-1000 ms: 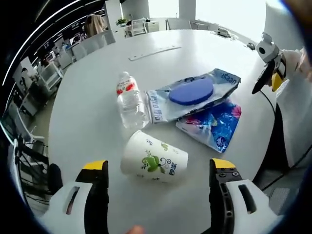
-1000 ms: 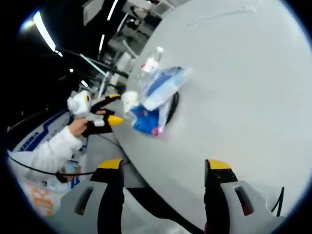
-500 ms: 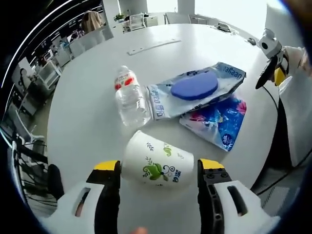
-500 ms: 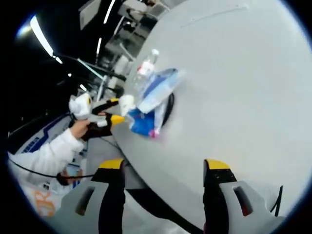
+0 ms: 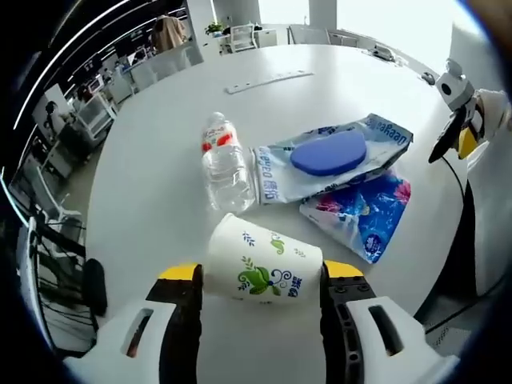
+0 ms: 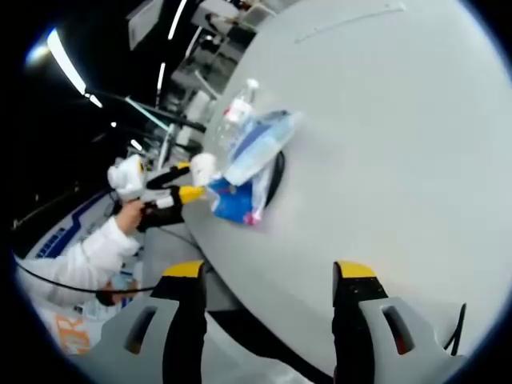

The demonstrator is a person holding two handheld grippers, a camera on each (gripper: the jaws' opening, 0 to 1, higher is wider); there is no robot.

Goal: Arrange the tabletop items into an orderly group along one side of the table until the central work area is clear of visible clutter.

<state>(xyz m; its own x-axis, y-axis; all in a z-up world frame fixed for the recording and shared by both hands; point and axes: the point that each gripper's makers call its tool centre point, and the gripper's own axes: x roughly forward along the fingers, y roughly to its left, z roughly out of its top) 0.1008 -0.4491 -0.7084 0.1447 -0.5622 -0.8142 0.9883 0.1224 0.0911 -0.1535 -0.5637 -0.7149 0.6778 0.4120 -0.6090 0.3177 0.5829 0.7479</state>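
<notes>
White paper cup with green leaf print [image 5: 262, 267] lies sideways between my left tool's [image 5: 262, 276] jaws, gripped; my right tool [image 6: 268, 276] hangs wide open over the white counter [image 6: 384, 144].

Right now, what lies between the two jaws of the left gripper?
In the left gripper view, the paper cup lies on its side between the jaws of the left gripper, on the white table.

Left hand-held gripper [image 5: 260, 272]: jaws level and drawn in against both sides of the paper cup [image 5: 260, 260] between them. Right hand-held gripper [image 6: 268, 276]: jaws spread wide, nothing between them. A hand [image 6: 128, 216] in a white sleeve [image 6: 76, 260] grips the left unit.
</notes>
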